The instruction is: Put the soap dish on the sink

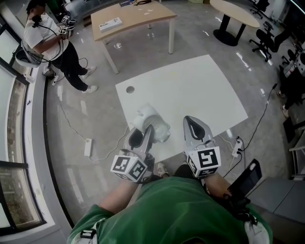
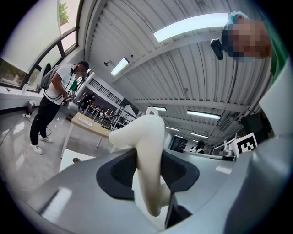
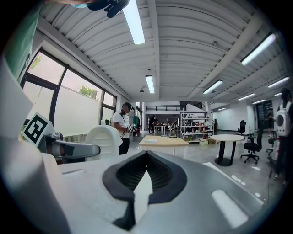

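Observation:
The white soap dish (image 1: 152,123) is clamped on edge between the dark pads of my left gripper (image 1: 142,135), above the near edge of the white table (image 1: 190,90). In the left gripper view the soap dish (image 2: 147,146) stands upright in the left gripper (image 2: 149,170), its rounded body sticking out ahead. My right gripper (image 1: 190,121) hovers beside it to the right, jaws together and nothing in them. The right gripper view shows the right gripper (image 3: 145,176) with pads nearly touching, and the soap dish (image 3: 103,138) off to its left.
The table has a small round hole (image 1: 130,89) near its far left corner. A power strip (image 1: 88,147) and cables lie on the floor at left. Another person (image 1: 52,43) stands far left by a wooden table (image 1: 133,19). A round table (image 1: 233,12) and chairs (image 1: 267,40) stand beyond.

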`<state>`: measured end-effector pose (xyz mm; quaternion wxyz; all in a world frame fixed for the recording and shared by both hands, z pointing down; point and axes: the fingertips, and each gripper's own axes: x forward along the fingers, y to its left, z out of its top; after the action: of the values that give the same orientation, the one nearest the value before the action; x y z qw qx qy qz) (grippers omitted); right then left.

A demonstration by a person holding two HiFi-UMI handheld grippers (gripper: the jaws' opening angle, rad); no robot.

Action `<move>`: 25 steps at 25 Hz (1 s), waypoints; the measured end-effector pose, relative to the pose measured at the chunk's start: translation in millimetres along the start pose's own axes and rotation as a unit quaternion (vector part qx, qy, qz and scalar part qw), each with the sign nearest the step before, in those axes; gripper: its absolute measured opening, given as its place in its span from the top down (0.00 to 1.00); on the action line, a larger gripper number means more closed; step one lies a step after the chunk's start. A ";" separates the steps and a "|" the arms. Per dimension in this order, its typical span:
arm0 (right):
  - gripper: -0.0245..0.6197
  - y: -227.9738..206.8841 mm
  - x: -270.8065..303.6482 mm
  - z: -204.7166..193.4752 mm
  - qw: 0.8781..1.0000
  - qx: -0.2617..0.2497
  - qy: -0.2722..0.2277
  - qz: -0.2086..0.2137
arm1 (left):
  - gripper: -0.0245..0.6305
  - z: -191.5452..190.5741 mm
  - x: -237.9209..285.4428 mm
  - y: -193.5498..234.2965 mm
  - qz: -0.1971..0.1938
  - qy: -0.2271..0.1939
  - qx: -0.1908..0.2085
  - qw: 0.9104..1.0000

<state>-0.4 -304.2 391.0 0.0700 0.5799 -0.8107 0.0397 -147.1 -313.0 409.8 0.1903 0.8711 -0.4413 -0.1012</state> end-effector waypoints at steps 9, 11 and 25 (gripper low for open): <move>0.96 -26.6 34.9 -12.3 1.000 0.009 0.020 0.022 | 0.73 -25.5 36.7 11.7 0.024 0.032 -0.018 0.999; 0.96 -36.5 43.0 -18.1 0.999 0.011 0.026 0.029 | 0.73 -35.2 47.8 15.0 0.035 0.042 -0.026 0.998; 0.96 -88.5 84.4 -86.0 0.993 0.029 0.104 0.055 | 0.73 -120.3 106.5 48.3 0.093 0.136 -0.060 0.985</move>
<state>62.3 -399.3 487.9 0.1343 0.5287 -0.8284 0.1271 -78.1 -395.9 538.3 0.3093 0.8188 -0.4836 0.0097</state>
